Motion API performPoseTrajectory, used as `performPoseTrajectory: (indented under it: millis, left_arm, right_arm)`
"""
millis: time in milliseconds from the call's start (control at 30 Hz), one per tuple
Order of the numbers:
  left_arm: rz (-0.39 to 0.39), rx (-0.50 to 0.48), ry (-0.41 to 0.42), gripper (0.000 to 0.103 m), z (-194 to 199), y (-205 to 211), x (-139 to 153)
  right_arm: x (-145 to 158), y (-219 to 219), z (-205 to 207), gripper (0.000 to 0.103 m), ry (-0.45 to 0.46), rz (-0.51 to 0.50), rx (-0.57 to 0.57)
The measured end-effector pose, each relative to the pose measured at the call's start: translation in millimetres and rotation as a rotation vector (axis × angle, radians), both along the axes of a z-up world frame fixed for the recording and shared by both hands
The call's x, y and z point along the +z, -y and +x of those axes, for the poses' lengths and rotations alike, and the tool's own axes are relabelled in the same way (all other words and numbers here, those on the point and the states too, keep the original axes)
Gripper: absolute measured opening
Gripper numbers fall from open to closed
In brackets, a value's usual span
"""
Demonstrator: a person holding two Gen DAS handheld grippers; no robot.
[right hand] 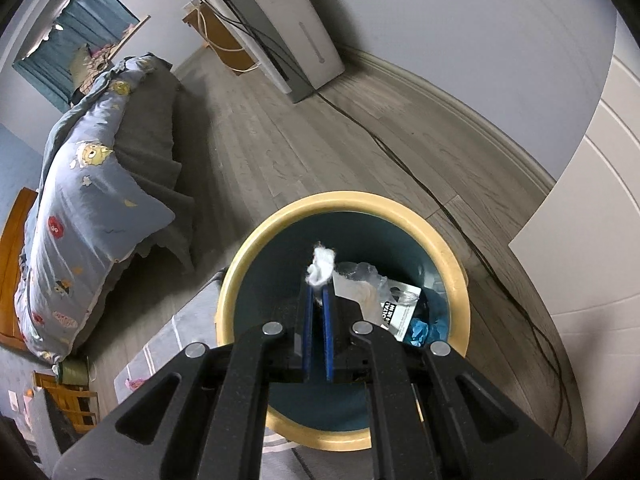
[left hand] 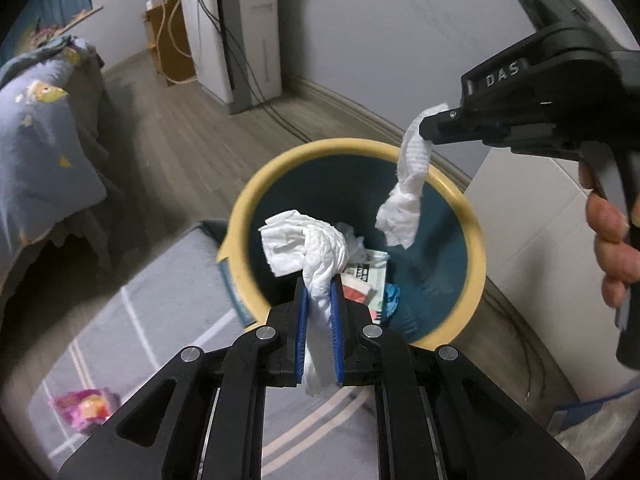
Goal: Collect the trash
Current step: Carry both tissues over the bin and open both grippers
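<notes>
Trash first: two wads of white tissue, one in each tool, both held over the open bin [left hand: 472,216].

Left tool [left hand: 320,280]: blue pads pinched narrow on a crumpled tissue [left hand: 308,248]. The wad bulges out past the tips and a tail of it runs down between the pads. It hangs above the near rim of the bin.

Right tool [left hand: 426,126]: seen from the side in the left view, black body, green light lit on top, a person's hand [left hand: 612,248] on the trigger grip. Its tips are clamped tight on a long twisted tissue [left hand: 404,196] that dangles over the far side of the bin's mouth. From its own camera only a small white tuft [right hand: 321,266] shows beyond the tips [right hand: 318,286].

Bin: round, cream-yellow rim, dark teal inside, standing on the wood floor [right hand: 320,140] beside a grey rug [left hand: 168,320]. Already inside: a printed paper packet [right hand: 402,308], clear plastic wrap [right hand: 360,272], something blue and crumpled [right hand: 420,328].

Around: a bed [right hand: 152,140] with a blue patterned quilt [right hand: 88,208] at left, a white appliance [right hand: 288,20] against the far wall, a dark cable [right hand: 440,200] trailing along the floor, a pink wrapper [left hand: 86,406] lying on the rug.
</notes>
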State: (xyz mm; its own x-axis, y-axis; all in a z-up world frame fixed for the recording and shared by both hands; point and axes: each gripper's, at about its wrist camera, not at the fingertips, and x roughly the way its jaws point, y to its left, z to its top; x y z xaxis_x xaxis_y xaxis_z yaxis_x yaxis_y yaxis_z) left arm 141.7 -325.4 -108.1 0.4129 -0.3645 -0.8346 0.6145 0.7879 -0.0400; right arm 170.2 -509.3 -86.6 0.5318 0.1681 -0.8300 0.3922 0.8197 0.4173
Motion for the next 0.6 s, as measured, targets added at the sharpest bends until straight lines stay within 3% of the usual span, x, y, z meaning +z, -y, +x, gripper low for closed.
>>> performPoseTrajectory:
  millis: [200, 400, 533, 567, 600]
  left_arm:
    - [0.018, 0.005, -0.012, 0.013, 6, 13, -14]
    - [-0.004, 0.033, -0.016, 0.041, 7, 11, -12]
    - [-0.007, 0.061, 0.0, 0.071, 6, 5, -10]
    - [-0.013, 0.075, 0.008, 0.079, 4, 0, -9]
    - [-0.018, 0.084, 0.014, 0.08, 3, -3, -8]
  right_arm:
    - [-8, 0, 4, 0.005, -0.029, -0.005, 0.001]
    - [-14, -2, 6, 0.007, -0.05, 0.019, 0.02]
    - [-12, -2, 5, 0.042, -0.043, 0.034, 0.002]
    - [-11, -3, 5, 0.045, -0.042, 0.029, 0.004]
    - [-10, -4, 5, 0.047, -0.042, 0.026, 0.005]
